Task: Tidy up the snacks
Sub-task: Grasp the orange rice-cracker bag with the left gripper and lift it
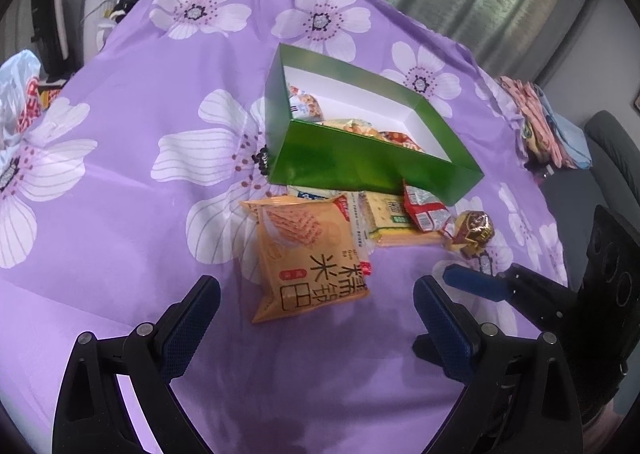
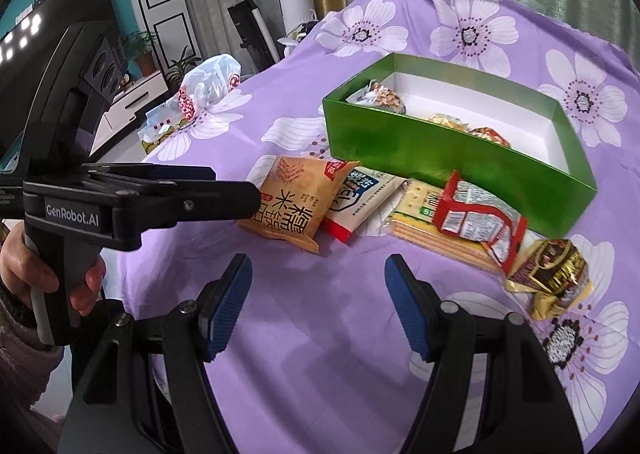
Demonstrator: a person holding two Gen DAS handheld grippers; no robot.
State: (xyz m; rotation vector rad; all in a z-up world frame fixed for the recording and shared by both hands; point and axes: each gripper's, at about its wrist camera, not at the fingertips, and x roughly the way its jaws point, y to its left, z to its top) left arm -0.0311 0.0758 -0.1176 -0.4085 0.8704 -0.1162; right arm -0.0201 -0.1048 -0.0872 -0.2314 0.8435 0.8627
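A green box [image 1: 360, 161] [image 2: 440, 149] with a white inside holds a few snack packs on the purple flowered cloth. In front of it lie an orange rice-cracker pack [image 1: 308, 254] [image 2: 292, 201], a white-and-red pack [image 2: 360, 201], a yellow cracker pack [image 1: 392, 221] [image 2: 432, 225], a red pack [image 1: 424, 209] [image 2: 480, 217] and a gold-brown wrapped snack [image 1: 472, 234] [image 2: 552, 274]. My left gripper [image 1: 316, 318] is open and empty, just short of the orange pack. My right gripper [image 2: 318, 306] is open and empty, near the front of the packs.
A white plastic bag [image 1: 20, 93] [image 2: 200, 93] lies at the cloth's left edge. Folded fabric [image 1: 548, 125] sits at the far right edge. The right gripper's fingers [image 1: 480, 282] show in the left wrist view, and the left gripper's fingers [image 2: 224, 197] in the right wrist view.
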